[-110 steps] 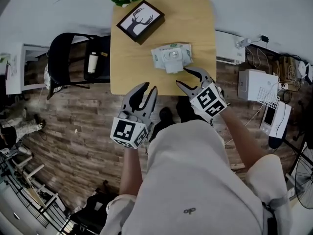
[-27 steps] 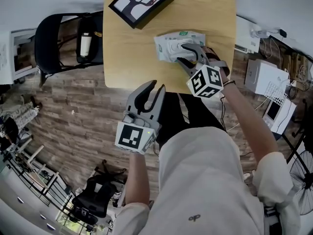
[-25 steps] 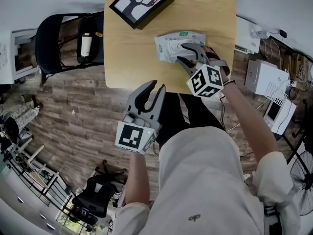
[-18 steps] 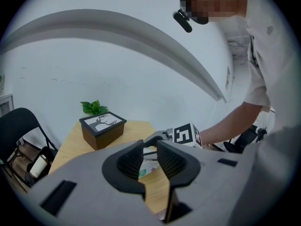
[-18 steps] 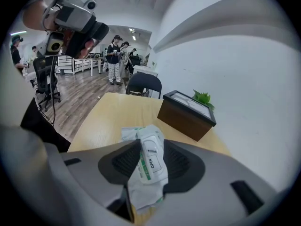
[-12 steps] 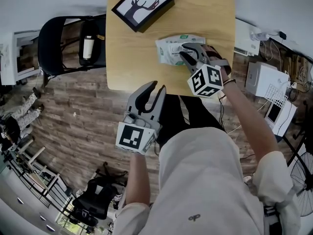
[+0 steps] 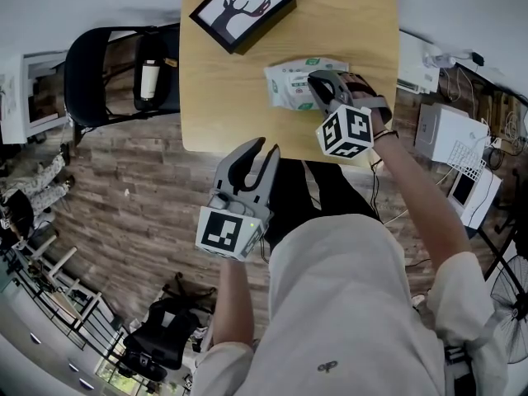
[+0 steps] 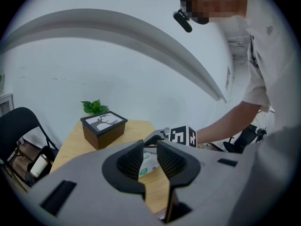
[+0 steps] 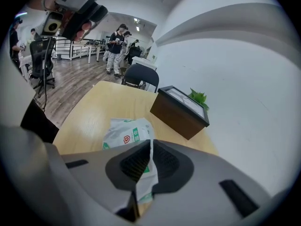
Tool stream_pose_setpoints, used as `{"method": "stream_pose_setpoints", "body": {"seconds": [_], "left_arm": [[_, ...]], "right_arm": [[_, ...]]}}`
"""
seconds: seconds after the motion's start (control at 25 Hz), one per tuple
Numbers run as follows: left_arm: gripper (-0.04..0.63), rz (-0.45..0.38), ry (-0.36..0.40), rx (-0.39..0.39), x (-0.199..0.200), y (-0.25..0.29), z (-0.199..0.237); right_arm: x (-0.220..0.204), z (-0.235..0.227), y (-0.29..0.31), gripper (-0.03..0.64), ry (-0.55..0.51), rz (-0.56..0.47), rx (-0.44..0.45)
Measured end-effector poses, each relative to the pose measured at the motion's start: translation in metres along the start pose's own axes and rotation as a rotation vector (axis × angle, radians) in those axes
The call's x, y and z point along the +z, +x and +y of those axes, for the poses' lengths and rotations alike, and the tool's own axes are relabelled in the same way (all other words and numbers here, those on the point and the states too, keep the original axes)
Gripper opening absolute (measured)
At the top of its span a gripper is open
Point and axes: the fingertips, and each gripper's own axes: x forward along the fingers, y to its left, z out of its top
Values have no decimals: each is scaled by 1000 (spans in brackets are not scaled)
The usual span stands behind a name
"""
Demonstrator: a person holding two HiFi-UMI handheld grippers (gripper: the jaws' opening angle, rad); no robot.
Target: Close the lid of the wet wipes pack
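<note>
The wet wipes pack [image 7: 290, 87], white with green print, lies on the wooden table [image 7: 231, 89] near its right front. My right gripper [image 7: 316, 81] sits on the pack's right part and points down at it. In the right gripper view the jaws [image 9: 149, 147] are closing and pinch a thin white fold of the pack [image 9: 123, 133] that stands up between the pads. The lid is hidden under the gripper. My left gripper [image 7: 262, 147] hangs in front of the table edge, narrowly open with nothing between its fingers; the pack [image 8: 149, 163] shows through the gap.
A dark box frame with a deer picture [image 7: 243, 8] stands at the table's far left, with a small green plant [image 8: 94, 107] behind it. A black chair [image 7: 107, 64] holding a bottle [image 7: 148, 77] stands left of the table. White boxes and cables lie on the floor at the right.
My right gripper came from the table's front edge onto the pack, and over the last second its jaws closed on a fold of it. The left gripper stayed where it was.
</note>
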Motion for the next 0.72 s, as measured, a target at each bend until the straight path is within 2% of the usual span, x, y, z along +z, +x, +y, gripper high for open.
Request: {"method": "stream_pose_setpoints", "body": {"seconds": [0.24,0.72], "left_arm": [[84,12,-3,-8,-1,4,1],[84,24,-14,-22,-2,14,6]], "right_arm": [[-4,-3,11,5,59,22,12],[-13,-3,30,3,53,81,38]]}}
